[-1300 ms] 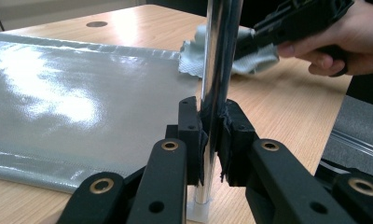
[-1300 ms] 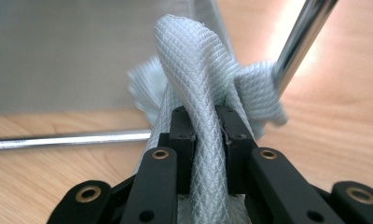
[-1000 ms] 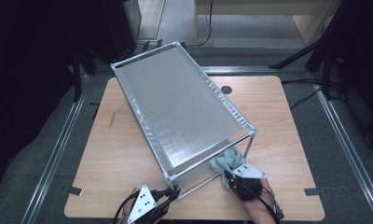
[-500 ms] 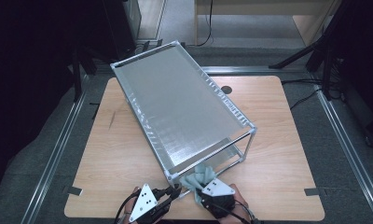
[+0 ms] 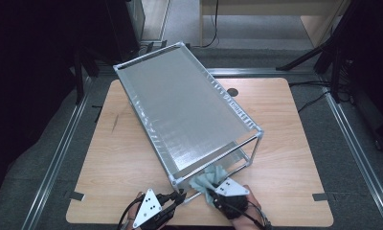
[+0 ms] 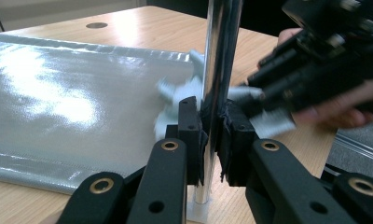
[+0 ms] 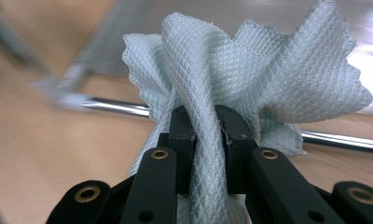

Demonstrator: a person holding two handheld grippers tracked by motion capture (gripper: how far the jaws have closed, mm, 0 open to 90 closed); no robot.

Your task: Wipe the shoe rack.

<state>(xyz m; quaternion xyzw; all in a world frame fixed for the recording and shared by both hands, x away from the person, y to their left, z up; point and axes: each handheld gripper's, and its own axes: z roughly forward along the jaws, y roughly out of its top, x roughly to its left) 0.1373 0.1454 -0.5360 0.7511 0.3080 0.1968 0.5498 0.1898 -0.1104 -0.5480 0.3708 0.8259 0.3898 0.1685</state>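
A chrome wire rack [image 5: 185,112] with a silver liner on top stands slanted on the wooden table [image 5: 285,143]. My left gripper [image 5: 180,196] is at its near corner. In the left gripper view it [image 6: 212,135] is shut on the upright chrome post [image 6: 219,70]. Just to the right, my right gripper [image 5: 216,188] holds a pale blue cloth [image 5: 205,179] against the rack's low end. In the right gripper view it [image 7: 205,126] is shut on the bunched, waffle-textured cloth [image 7: 268,70], with a low chrome bar [image 7: 114,107] behind it.
The silver liner of the lower shelf [image 6: 72,98] spreads left of the post. The hand [image 6: 334,109] with the right gripper is close on the post's right. Metal floor rails [image 5: 60,153] run beside the table, and a round cable hole [image 5: 232,92] sits near its far edge.
My right gripper has carried the cloth leftward along the rack's near end, closer to the corner post. The left gripper has stayed clamped on the post.
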